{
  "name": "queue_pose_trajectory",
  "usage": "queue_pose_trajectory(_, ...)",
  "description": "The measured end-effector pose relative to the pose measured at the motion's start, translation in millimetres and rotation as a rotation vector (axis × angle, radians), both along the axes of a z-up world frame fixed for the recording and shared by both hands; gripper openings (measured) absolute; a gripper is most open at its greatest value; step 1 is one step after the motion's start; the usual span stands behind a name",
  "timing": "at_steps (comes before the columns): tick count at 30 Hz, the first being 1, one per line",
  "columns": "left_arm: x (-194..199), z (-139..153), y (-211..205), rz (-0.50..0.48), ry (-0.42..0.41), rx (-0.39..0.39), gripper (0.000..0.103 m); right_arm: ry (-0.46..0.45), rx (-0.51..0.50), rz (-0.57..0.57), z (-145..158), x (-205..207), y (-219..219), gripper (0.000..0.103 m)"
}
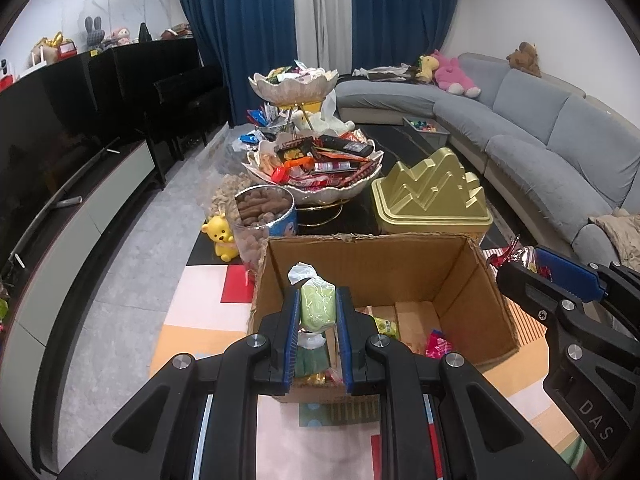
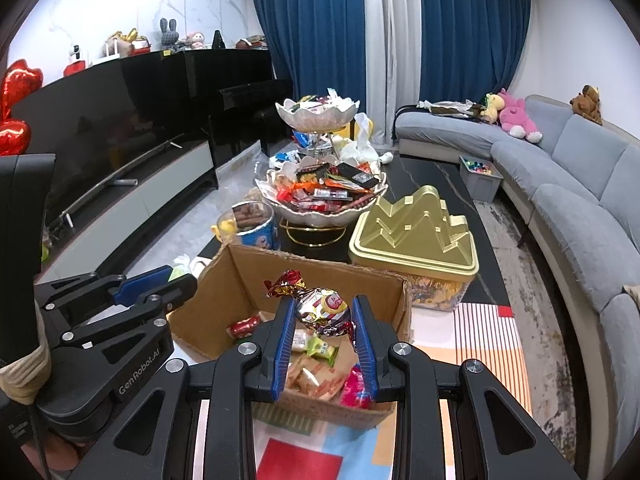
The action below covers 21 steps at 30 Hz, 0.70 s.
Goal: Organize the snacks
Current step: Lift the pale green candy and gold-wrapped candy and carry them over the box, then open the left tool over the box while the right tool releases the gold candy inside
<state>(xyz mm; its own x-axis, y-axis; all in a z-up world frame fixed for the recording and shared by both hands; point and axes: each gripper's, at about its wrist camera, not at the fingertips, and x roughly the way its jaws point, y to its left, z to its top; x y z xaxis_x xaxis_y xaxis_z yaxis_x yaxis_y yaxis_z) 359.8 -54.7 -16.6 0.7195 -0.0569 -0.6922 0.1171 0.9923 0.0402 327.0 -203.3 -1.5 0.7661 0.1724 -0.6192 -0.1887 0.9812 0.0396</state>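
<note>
An open cardboard box (image 1: 380, 268) (image 2: 240, 276) stands on the rug, with several wrapped snacks on its bottom. Above its near edge my left gripper (image 1: 318, 300) is shut on a pale green wrapped snack (image 1: 317, 304). That gripper also shows at the left of the right wrist view, my left gripper (image 2: 176, 276). My right gripper (image 2: 322, 312) is shut on a silver-and-red foil candy (image 2: 320, 310), held over the box. In the left wrist view my right gripper (image 1: 524, 264) sits at the box's right side, the foil candy (image 1: 520, 256) peeking out. Behind the box a two-tier snack bowl (image 1: 312, 164) (image 2: 320, 192) is heaped with packets.
A gold mountain-shaped tin (image 1: 432, 196) (image 2: 416, 236) sits on the dark table beside the bowl. A blue tub of brown snacks (image 1: 264, 212) and a yellow bear toy (image 1: 220, 236) stand left of the box. A grey sofa (image 1: 560, 148) runs along the right, a TV cabinet (image 1: 80, 216) along the left.
</note>
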Motion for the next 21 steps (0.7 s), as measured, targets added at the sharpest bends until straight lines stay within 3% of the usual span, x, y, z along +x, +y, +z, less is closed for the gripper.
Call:
queue_pose_trajectory(17,39,-31,-2,-0.002,0.058,-0.015,0.019,0.063,-0.01,0.024,-27,38,1,0.031)
queue_pose_trajectory(18,40,-32,-2,-0.001,0.061,-0.017,0.02,0.064,-0.011,0.026,-28,39,1,0.031)
queue_pose_trajectory(21,40,-32,0,0.002,0.058,-0.017,0.039,0.059,-0.014,0.026,-28,39,1,0.033)
